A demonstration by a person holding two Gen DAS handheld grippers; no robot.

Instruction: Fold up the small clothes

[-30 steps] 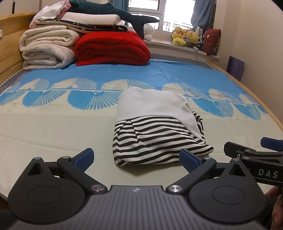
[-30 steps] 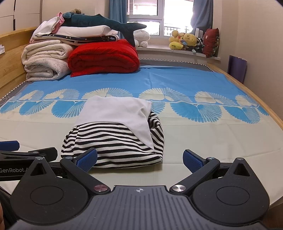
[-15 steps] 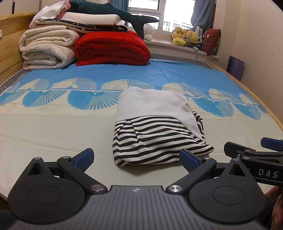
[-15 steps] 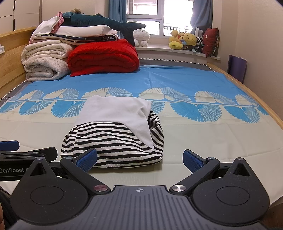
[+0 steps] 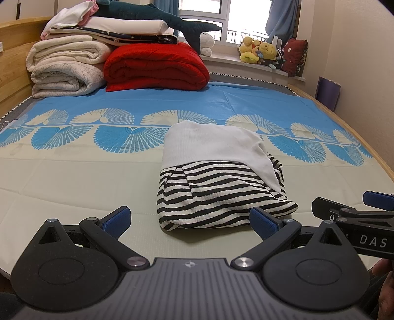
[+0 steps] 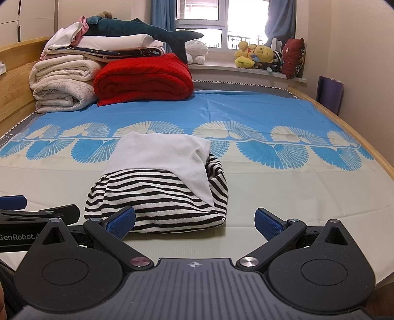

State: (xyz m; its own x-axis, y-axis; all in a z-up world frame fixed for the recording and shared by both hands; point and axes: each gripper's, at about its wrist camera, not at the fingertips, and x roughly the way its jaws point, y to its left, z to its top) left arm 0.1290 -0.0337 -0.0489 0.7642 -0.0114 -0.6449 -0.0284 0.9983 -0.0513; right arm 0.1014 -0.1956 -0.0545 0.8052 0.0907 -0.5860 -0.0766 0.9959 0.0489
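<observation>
A small garment, white on top and black-and-white striped below, lies folded into a compact bundle [image 5: 219, 177] on the bed, also in the right wrist view as the folded garment [image 6: 160, 182]. My left gripper [image 5: 189, 220] hovers open just short of its near edge, nothing between the blue pads. My right gripper [image 6: 194, 221] is open too, level with the bundle's near right corner. Each gripper shows at the other's side: the right one [image 5: 354, 209] and the left one [image 6: 37, 211].
The bed carries a blue and cream sheet [image 5: 73, 172] with a fan pattern. Folded white blankets [image 5: 64, 71], a red quilt [image 5: 157, 66] and a plush shark [image 5: 152, 17] are stacked at the far left. Soft toys [image 6: 256, 56] line the windowsill. A wooden bed rail [image 6: 344, 128] runs along the right.
</observation>
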